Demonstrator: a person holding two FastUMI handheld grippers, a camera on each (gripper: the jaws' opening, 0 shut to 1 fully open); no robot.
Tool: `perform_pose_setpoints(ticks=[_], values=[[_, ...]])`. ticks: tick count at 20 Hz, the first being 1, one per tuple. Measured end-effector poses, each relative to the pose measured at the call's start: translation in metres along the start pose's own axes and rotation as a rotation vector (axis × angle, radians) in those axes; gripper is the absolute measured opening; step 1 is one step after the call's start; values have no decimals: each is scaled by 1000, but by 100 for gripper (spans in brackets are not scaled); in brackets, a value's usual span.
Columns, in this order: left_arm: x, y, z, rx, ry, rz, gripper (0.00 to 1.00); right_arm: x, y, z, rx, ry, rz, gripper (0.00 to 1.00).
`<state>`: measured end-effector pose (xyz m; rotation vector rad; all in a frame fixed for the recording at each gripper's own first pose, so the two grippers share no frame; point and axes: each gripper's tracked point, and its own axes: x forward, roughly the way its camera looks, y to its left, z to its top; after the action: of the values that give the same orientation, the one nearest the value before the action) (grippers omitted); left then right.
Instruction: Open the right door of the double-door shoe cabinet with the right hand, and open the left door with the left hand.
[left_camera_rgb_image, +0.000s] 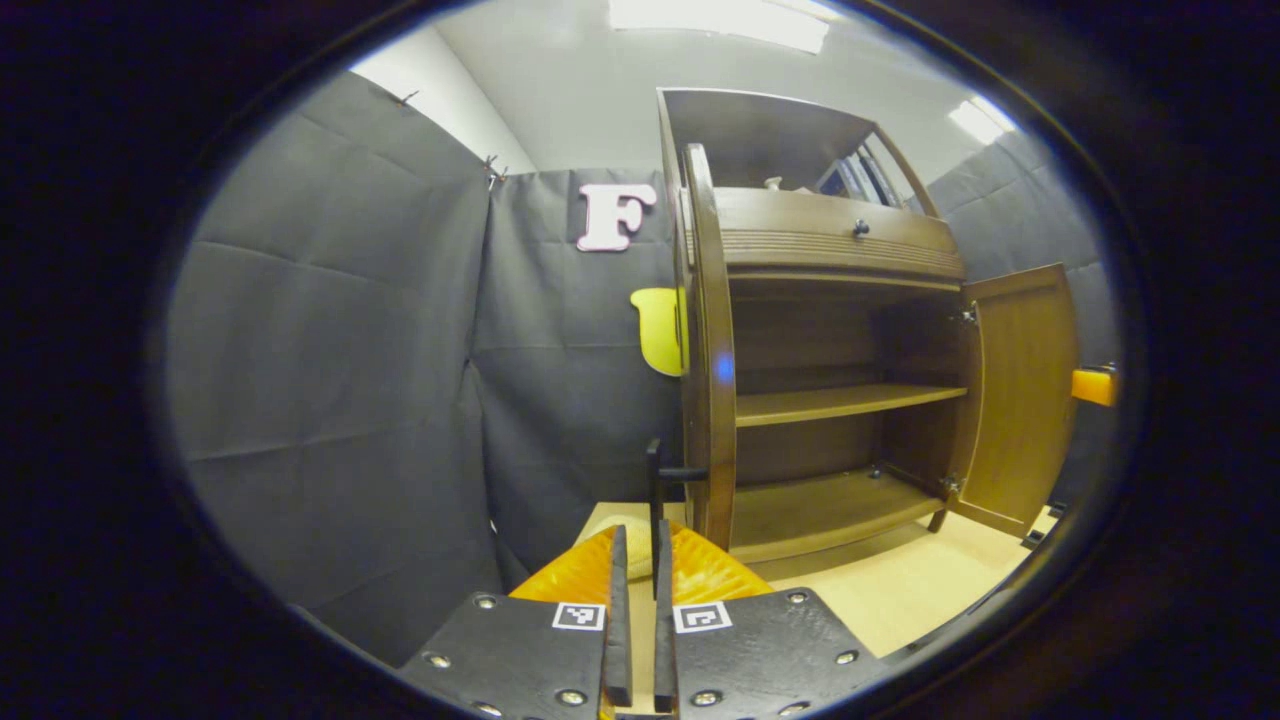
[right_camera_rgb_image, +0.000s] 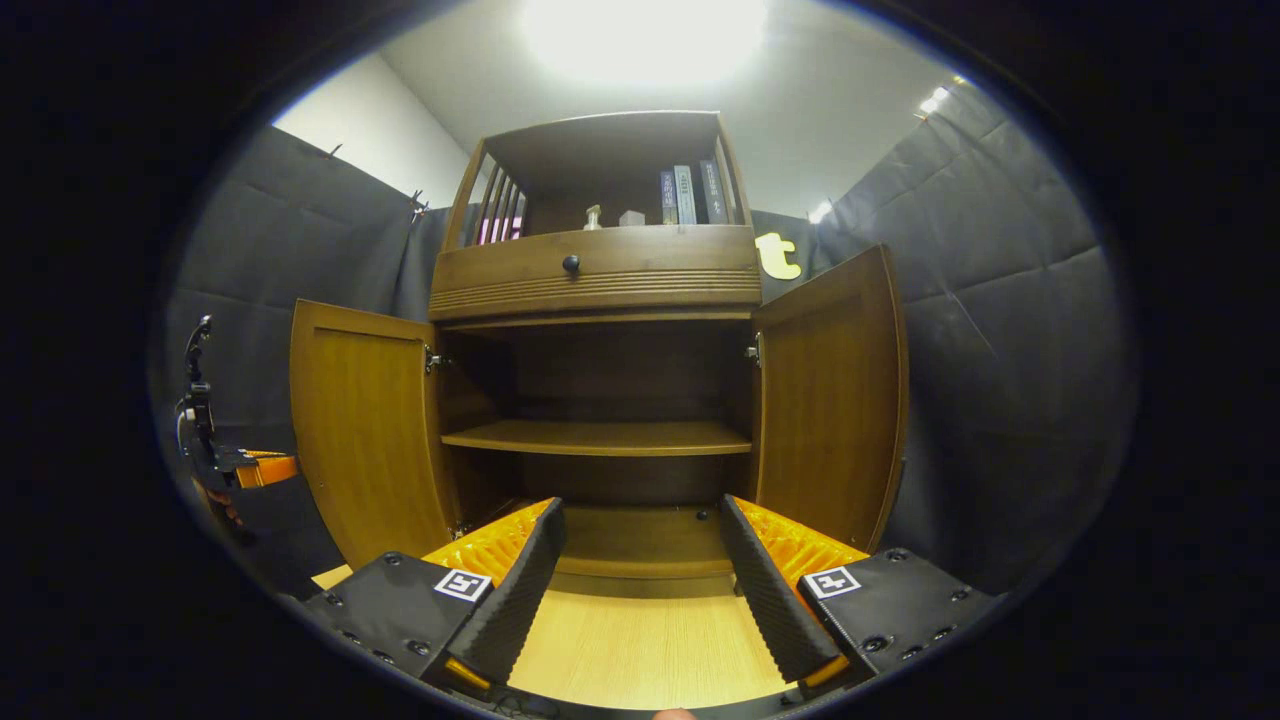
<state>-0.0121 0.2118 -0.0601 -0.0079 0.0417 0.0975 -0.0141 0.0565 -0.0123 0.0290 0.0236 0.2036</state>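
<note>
Both doors of the shoe cabinet (right_camera_rgb_image: 600, 400) on the counter (right_camera_rgb_image: 640, 640) stand open: left door (right_camera_rgb_image: 365, 420), right door (right_camera_rgb_image: 835, 400). Left claw (left_camera_rgb_image: 636, 560) is pinched narrow on the left door's handle (left_camera_rgb_image: 655, 480); right claw (right_camera_rgb_image: 640, 560) gapes wide, holding nothing

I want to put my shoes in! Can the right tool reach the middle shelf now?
Probably yes. Both doors, the left door and right door, stand swung wide, and the right tool, open, faces the middle shelf with nothing between.
</note>
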Motion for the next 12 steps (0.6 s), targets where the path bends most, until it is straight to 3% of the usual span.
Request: perform_pose_setpoints(ticks=[12], values=[[-116,-66,68,-30,-64,70,10,-66,-65,13,27,-29,-53,92]])
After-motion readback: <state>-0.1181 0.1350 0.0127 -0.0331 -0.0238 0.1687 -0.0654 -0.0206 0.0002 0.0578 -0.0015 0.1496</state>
